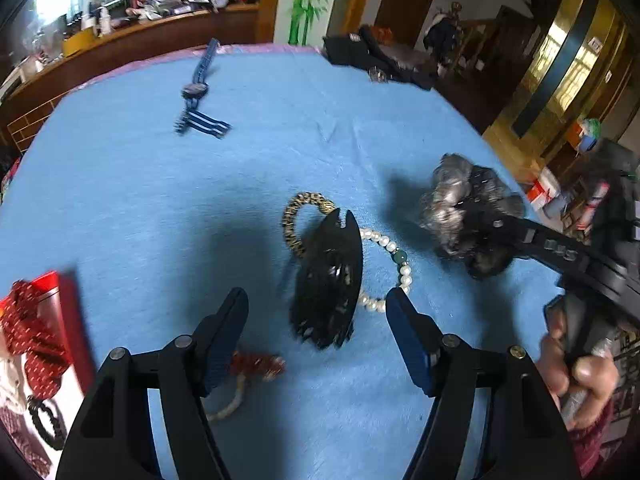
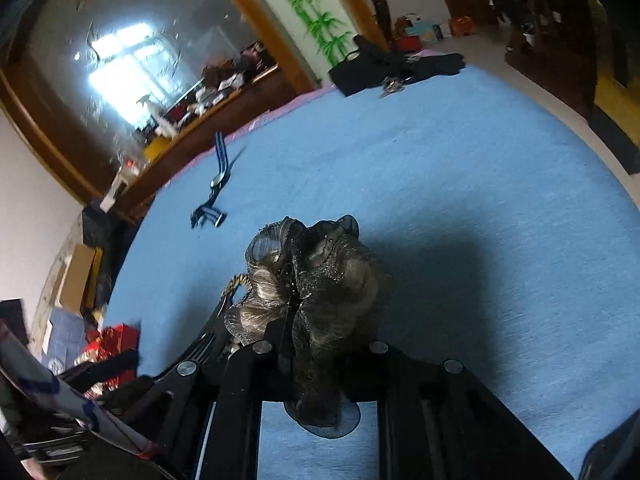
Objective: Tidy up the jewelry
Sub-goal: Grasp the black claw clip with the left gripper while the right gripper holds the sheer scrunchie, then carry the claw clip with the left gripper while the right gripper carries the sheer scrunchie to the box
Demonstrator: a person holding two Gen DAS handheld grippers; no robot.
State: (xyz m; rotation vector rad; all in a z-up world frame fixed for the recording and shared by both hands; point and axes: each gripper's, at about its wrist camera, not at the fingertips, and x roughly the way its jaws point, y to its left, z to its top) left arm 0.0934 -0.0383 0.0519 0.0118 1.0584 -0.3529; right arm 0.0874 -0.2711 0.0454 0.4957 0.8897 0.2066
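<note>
My left gripper (image 1: 316, 312) is open above the blue cloth, its jaws either side of a black claw hair clip (image 1: 328, 280). The clip lies over a pearl bracelet (image 1: 394, 264) with a green bead and next to a leopard-print hair tie (image 1: 298, 212). A red bead piece on a cord (image 1: 256, 364) lies by the left finger. My right gripper (image 2: 316, 344) is shut on a grey and black ruffled scrunchie (image 2: 312, 280), held above the cloth; it also shows in the left wrist view (image 1: 468, 216). A blue striped watch (image 1: 196, 92) lies far back.
A red box (image 1: 52, 320) with a red scrunchie and a black bead bracelet (image 1: 48, 420) sits at the left edge. Black clothing (image 1: 372, 56) and keys lie at the far edge of the blue cloth (image 1: 160, 208). A wooden counter with clutter stands behind.
</note>
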